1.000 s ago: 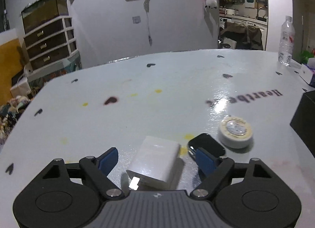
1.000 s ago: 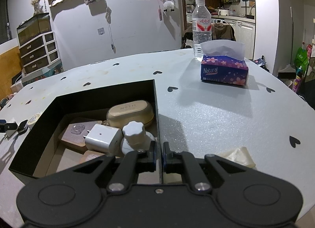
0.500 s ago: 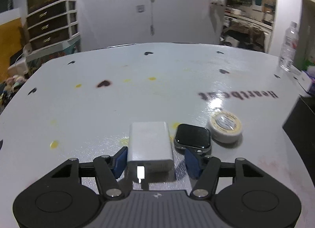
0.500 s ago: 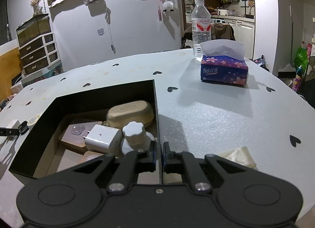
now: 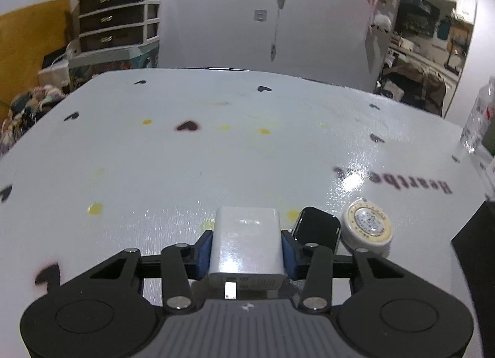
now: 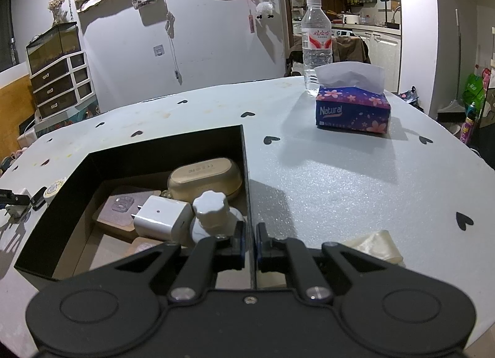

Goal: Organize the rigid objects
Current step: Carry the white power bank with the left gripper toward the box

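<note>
My left gripper (image 5: pixel 246 248) is shut on a white rectangular charger block (image 5: pixel 246 242) resting on the white table (image 5: pixel 216 166). Just right of it lie a black smartwatch body (image 5: pixel 317 228) and a round white tape roll (image 5: pixel 368 225). My right gripper (image 6: pixel 250 242) is shut on the right wall of the black box (image 6: pixel 246 178). The box holds a beige case (image 6: pixel 205 175), a white plug adapter (image 6: pixel 162 218), a white knob (image 6: pixel 212 206) and a pink-brown card (image 6: pixel 119 212).
A purple tissue box (image 6: pixel 352 109) and a water bottle (image 6: pixel 316 45) stand at the table's far right. A crumpled yellowish wrapper (image 6: pixel 374 245) lies near my right gripper. The box's corner (image 5: pixel 476 249) shows at the right of the left wrist view.
My left gripper has closed its fingers onto the white charger block, which lay loose between the open fingers before. The view has tilted and turned left. The right gripper has not moved.
</note>
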Tool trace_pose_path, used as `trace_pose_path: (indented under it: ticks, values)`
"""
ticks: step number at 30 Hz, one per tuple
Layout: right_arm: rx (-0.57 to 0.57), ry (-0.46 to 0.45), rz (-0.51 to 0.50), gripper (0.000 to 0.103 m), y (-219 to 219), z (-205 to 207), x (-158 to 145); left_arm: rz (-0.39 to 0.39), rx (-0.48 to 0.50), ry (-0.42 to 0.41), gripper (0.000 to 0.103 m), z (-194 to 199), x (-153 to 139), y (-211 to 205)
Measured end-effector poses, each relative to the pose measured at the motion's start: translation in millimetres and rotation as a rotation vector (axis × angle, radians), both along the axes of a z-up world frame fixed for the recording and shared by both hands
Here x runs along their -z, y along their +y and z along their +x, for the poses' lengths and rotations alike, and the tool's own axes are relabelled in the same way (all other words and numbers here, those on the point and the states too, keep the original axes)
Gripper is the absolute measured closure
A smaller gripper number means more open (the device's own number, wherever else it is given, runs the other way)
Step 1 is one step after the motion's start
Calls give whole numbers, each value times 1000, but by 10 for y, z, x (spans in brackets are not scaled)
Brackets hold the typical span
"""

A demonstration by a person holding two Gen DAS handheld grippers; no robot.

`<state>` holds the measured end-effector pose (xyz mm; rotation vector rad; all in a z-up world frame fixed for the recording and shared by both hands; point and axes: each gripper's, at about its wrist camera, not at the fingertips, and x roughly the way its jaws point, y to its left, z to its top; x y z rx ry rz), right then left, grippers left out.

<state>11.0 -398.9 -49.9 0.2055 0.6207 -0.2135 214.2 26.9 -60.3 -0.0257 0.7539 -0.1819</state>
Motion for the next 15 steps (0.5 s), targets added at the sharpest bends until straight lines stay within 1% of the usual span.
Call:
trace_pose_path:
  ticks: [3,5,10,15]
  values:
    - [1,0,0,96,2,-1,1,-31,-2,-24,57,-135,-93,-29]
    - [1,0,0,96,1,-1,1,-50,32,-60,57,-256,-202,-103]
    - [0,-1,1,96,-4,-1,1,-96,153,-133,57,-588,-466,-409]
    - [0,0,1,96,2,-1,2,-148,293,-145,57,-882,-607,-823]
